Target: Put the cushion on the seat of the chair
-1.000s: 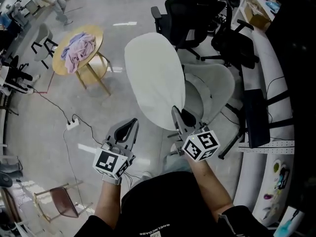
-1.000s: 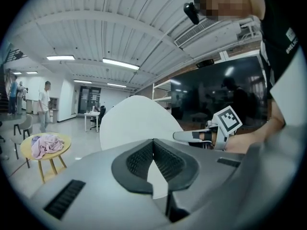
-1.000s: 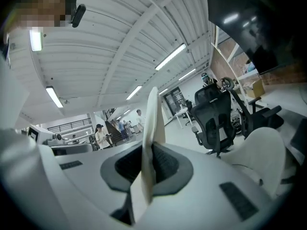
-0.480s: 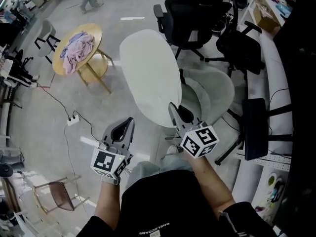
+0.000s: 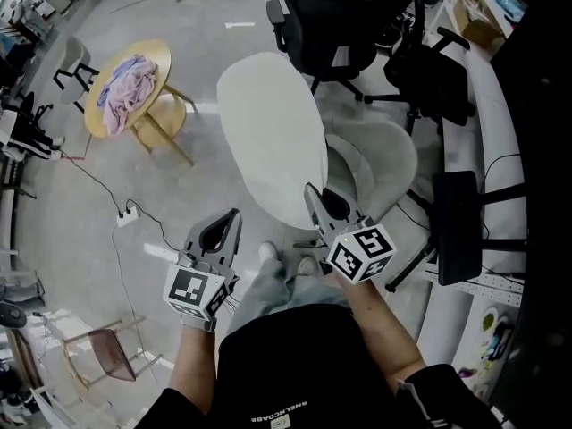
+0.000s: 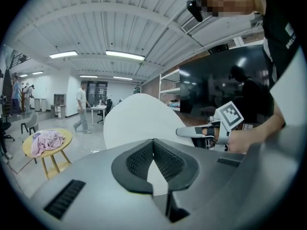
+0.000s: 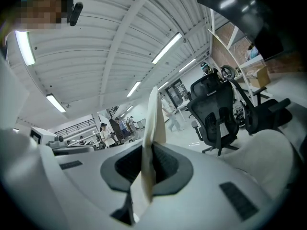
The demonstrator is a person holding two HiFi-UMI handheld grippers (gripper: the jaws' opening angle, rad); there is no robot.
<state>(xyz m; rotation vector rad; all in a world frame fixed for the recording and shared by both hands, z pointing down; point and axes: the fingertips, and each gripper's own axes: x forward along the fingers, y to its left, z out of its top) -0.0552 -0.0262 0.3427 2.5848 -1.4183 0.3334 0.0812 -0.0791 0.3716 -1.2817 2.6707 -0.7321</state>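
Right gripper [image 5: 322,206]: jaws narrow, clamped on the near edge of the cushion [image 5: 273,137]. Left gripper [image 5: 225,231]: jaws together at the tips, nothing in them. It sits off to the left of the cushion, not touching it. You're carrying one-handed.

Progress: pickup is done and the cushion is in the air; placement isn't done. It hangs ahead of and above your right gripper, just left of the chair [image 5: 393,150]. In the head view its lower part overlaps the seat [image 5: 347,175], but I judge there's no contact yet. Left to do: shift it right over the seat, tip it flat, lower it, let go.

Orientation: an oval standing on edge. Its long axis runs from the right gripper's jaws up and away from you. It's edge-on to the right gripper, broad face toward the left one. It needs rolling over to lie flat.

Further out: black office chairs [image 5: 326,16] beyond the chair.
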